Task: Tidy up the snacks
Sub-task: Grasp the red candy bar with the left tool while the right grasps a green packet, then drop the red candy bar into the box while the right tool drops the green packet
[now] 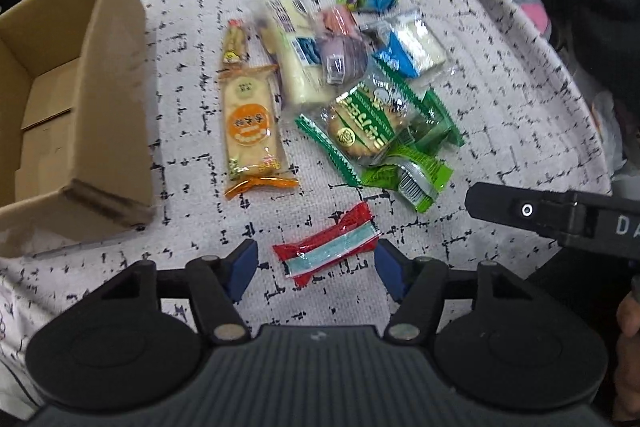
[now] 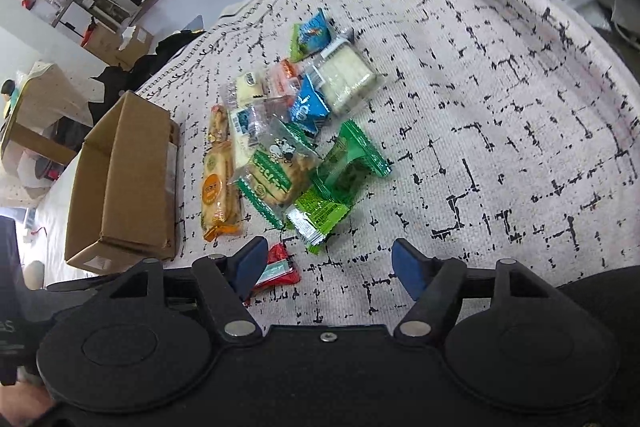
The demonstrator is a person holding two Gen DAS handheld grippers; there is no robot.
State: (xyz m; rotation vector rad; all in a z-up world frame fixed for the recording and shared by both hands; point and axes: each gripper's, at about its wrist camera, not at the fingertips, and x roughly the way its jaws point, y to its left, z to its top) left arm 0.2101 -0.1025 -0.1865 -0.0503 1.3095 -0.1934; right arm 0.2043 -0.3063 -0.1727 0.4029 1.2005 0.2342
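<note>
Pale woven cloth [image 1: 460, 39] with broken black lines covers the table, and beyond its far edge the room is cluttered with boxes and a dark window. A cardboard box [image 1: 80, 95] sits open on the left side of the cloth, and nothing shows inside the part I can see. Beside it lies a loose heap of snack packets: a long orange cracker pack [image 1: 250, 131] nearest the box, a pale yellow-white pack [image 1: 294, 63] behind it, a round biscuit in a green-edged wrapper [image 1: 368, 123], a crumpled green packet [image 1: 412, 179] and small blue ones farther back.

Apart from the heap, closest to the person, lies a small red packet [image 1: 328, 245] with a pale green stripe. The left gripper [image 1: 316, 269] hovers over it with its blue pads spread wide, one on each side of the packet, neither touching as far as I can tell. The right gripper [image 2: 328, 263] is also spread wide and holds nothing, hanging over bare cloth just right of the red packet [image 2: 280, 269].

That packet looks very light, with glossy, crinkly film that would likely slide on the cloth or slip between the pads. I would take it across its short width, at the middle where the filling gives some body, not at the flat sealed ends, and squeeze gently, since the contents may crush.
</note>
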